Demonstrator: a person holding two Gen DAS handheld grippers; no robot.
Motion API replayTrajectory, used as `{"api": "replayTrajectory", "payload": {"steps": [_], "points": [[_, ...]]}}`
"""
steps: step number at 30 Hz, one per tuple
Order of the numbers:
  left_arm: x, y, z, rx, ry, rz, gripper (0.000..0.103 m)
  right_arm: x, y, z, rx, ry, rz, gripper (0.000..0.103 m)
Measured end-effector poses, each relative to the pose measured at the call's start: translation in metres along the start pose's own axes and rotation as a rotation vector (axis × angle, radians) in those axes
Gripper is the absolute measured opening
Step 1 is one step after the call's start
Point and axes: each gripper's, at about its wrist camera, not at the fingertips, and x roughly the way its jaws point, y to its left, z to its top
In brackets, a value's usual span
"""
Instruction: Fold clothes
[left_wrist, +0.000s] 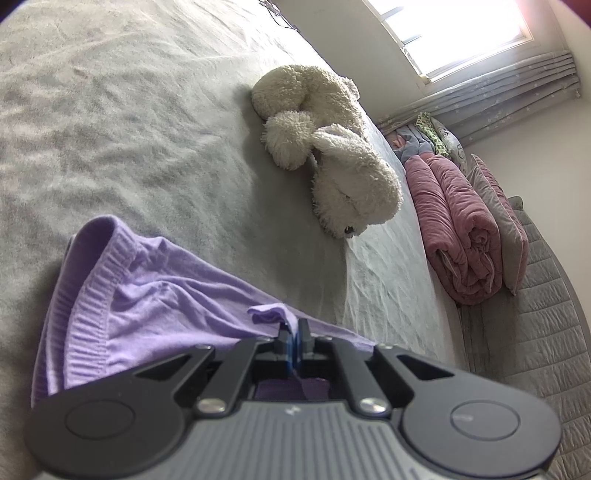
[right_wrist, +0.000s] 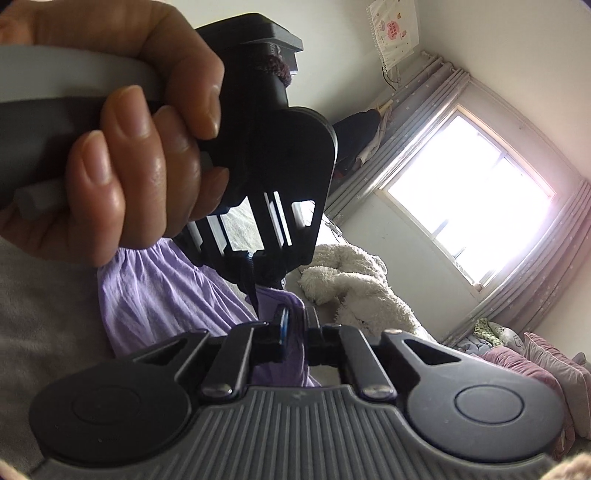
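Lying on the grey bed (left_wrist: 155, 122), the lilac garment (left_wrist: 147, 295) is pinched at a fold by the left gripper (left_wrist: 293, 328), clenched on the cloth. The right gripper (right_wrist: 295, 328) is clenched on the same garment just beside it. A hand (right_wrist: 122, 147) holds the left tool. A white plush toy (left_wrist: 332, 155) rests near the bed's far edge.

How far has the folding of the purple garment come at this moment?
Early stage. Done: both grippers have a hold: the left gripper is shut on a pinch of the purple garment, and the right gripper is shut on its cloth too, close to the left hand. In hand: the garment hangs bunched above the grey bed cover. Left: no neat fold shows yet; spreading and folding remain.
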Motion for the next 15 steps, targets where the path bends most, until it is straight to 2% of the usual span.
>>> {"api": "replayTrajectory", "payload": {"steps": [15], "points": [[-0.003, -0.002, 0.001, 0.024, -0.024, 0.016, 0.002, -0.016, 0.007, 0.008, 0.063, -0.041, 0.068, 0.003]]}}
